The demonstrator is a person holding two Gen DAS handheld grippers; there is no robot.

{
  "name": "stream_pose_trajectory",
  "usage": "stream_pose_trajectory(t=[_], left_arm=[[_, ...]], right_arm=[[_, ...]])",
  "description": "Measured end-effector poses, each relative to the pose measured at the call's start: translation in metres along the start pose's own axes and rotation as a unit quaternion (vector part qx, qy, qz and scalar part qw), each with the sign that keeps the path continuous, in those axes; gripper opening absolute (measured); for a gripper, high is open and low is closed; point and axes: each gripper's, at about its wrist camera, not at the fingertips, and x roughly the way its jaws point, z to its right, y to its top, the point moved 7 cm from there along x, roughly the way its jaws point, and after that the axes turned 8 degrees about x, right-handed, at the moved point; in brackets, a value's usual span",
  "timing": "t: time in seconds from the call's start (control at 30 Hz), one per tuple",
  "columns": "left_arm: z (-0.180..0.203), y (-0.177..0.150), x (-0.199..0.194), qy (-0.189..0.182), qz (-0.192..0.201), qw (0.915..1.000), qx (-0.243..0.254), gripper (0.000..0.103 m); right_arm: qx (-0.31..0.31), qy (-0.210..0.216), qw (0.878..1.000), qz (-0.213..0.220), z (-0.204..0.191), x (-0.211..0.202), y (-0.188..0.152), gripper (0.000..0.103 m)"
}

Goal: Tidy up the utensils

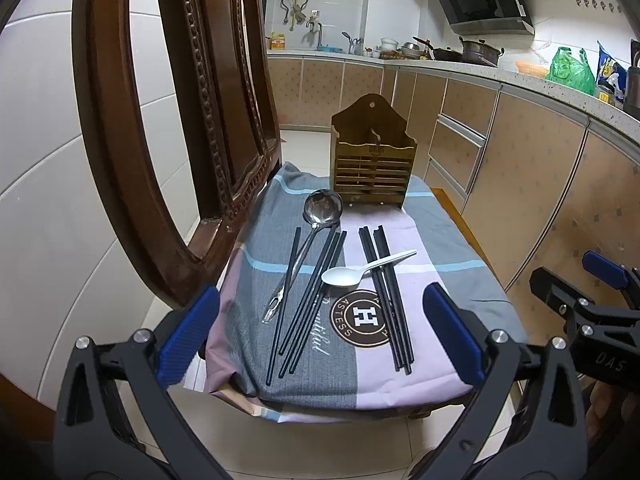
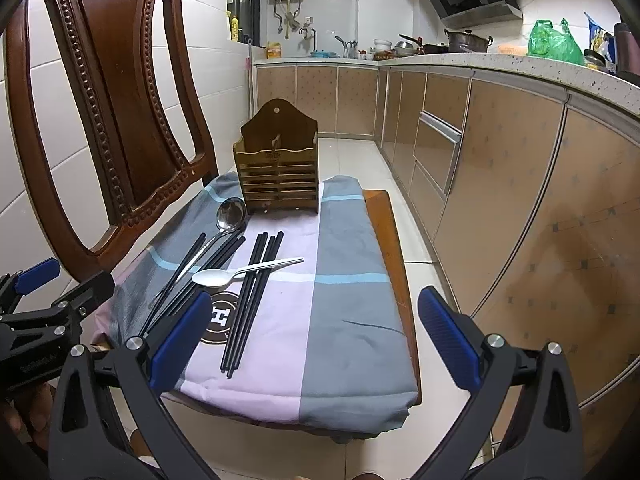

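Observation:
A wooden utensil holder (image 1: 374, 164) (image 2: 277, 170) stands at the far end of a cloth-covered chair seat (image 1: 400, 376) (image 2: 348, 320). On the cloth lie a steel ladle (image 1: 316, 224) (image 2: 228, 216), a white plastic spoon (image 1: 360, 270) (image 2: 236, 274), and two bundles of black chopsticks, one left (image 1: 308, 304) (image 2: 188, 280) and one right (image 1: 388, 296) (image 2: 250, 300). The spoon lies across the right bundle. My left gripper (image 1: 320, 336) is open and empty at the seat's near edge. My right gripper (image 2: 316, 336) is open and empty over the near edge.
A carved wooden chair back (image 1: 180, 120) (image 2: 108, 100) rises on the left. Kitchen cabinets (image 1: 540, 184) (image 2: 520, 200) run along the right, with a cluttered counter (image 1: 440, 56) (image 2: 440, 50) above. White tile floor (image 2: 360, 160) lies beyond the seat.

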Motion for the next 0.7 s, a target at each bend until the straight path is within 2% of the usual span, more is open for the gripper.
stream_pose_trajectory(t=[0.7], left_arm=[[-0.0014,-0.0056,0.0043,0.006,-0.009,0.9999,0.006,0.1]], right_arm=[[-0.009,0.002,1.0,0.005,-0.0019,0.0003,-0.0017,0.1]])
